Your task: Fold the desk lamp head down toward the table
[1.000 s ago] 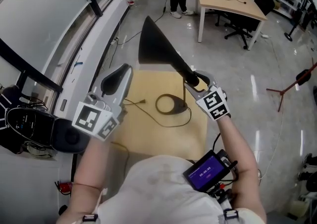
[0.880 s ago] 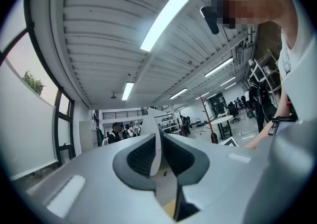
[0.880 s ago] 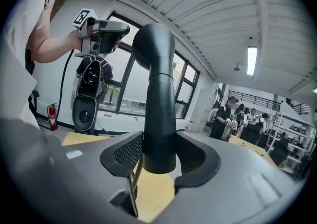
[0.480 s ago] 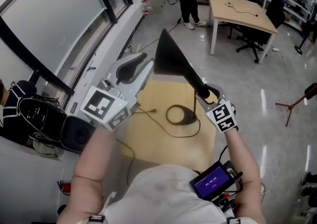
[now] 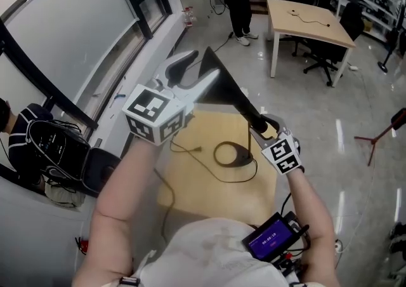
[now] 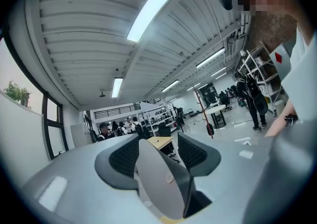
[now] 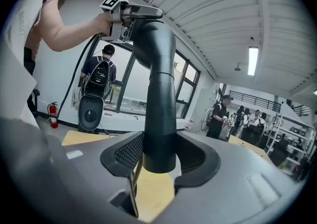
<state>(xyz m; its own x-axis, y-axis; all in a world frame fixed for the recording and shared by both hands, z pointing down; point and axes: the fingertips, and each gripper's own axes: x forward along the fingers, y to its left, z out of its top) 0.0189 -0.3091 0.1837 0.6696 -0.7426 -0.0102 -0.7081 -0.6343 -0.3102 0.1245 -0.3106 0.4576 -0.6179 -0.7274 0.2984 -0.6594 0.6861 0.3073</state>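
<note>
two grippers are on the desk lamp, which stands on a small wooden table (image 5: 190, 184) whose near edge is cut off by the person's body. the left gripper (image 5: 206, 65) is raised at the wide rim of the black conical lamp shade (image 5: 222, 86). its jaws have just been opening and stand spread, with the rim's edge between them. in the left gripper view the pale inner face of the shade overlaps the left pad, so contact there is hard to judge; the right pad stands off it. the right gripper (image 5: 265, 124) is clamped on the lamp neck (image 7: 161, 94), a thick black tube filling the gap between its pads. the thin stem (image 5: 248, 141) below is mostly hidden behind that gripper. the round base (image 5: 233, 153) rests on the table, with the cord (image 5: 190, 150) trailing left from it.
</note>
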